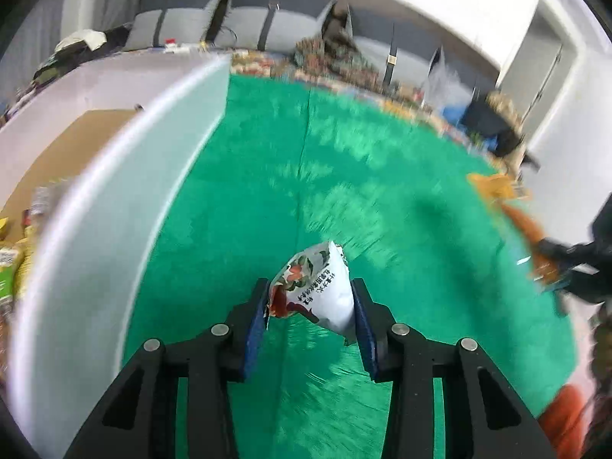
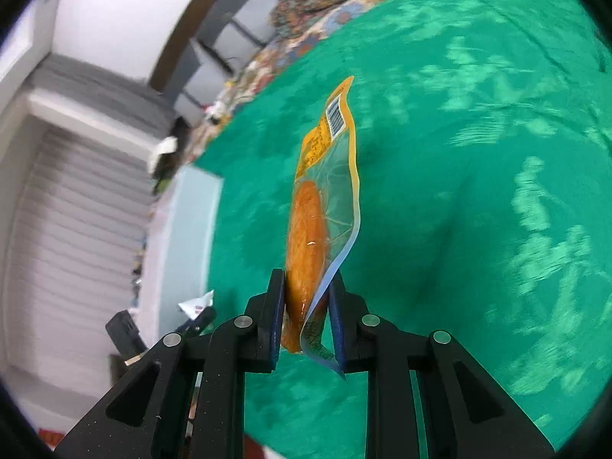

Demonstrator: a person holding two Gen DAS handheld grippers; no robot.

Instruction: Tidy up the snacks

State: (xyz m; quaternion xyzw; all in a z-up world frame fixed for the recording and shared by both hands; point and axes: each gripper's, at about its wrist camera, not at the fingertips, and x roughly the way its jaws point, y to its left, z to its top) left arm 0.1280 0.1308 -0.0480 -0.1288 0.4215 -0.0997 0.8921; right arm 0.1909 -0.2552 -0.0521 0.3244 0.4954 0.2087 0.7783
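My left gripper (image 1: 310, 298) is shut on a small white snack packet (image 1: 317, 290) with red and green print, held above the green cloth (image 1: 344, 153). My right gripper (image 2: 306, 290) is shut on a clear and yellow pouch (image 2: 321, 206) with an orange sausage-like snack inside; the pouch stands on edge, barcode end away from me. In the left wrist view the right gripper (image 1: 562, 264) and its orange pouch (image 1: 524, 225) show at the right edge. A white storage bin's wall (image 1: 114, 210) curves along the left of that view.
Several packaged snacks (image 1: 11, 264) lie inside the bin at far left. A patterned blanket (image 1: 336, 61) borders the green cloth at the back, with a grey sofa (image 1: 237, 19) behind it. An orange object (image 1: 562, 417) lies at lower right. The bin's pale wall (image 2: 191, 210) shows in the right view.
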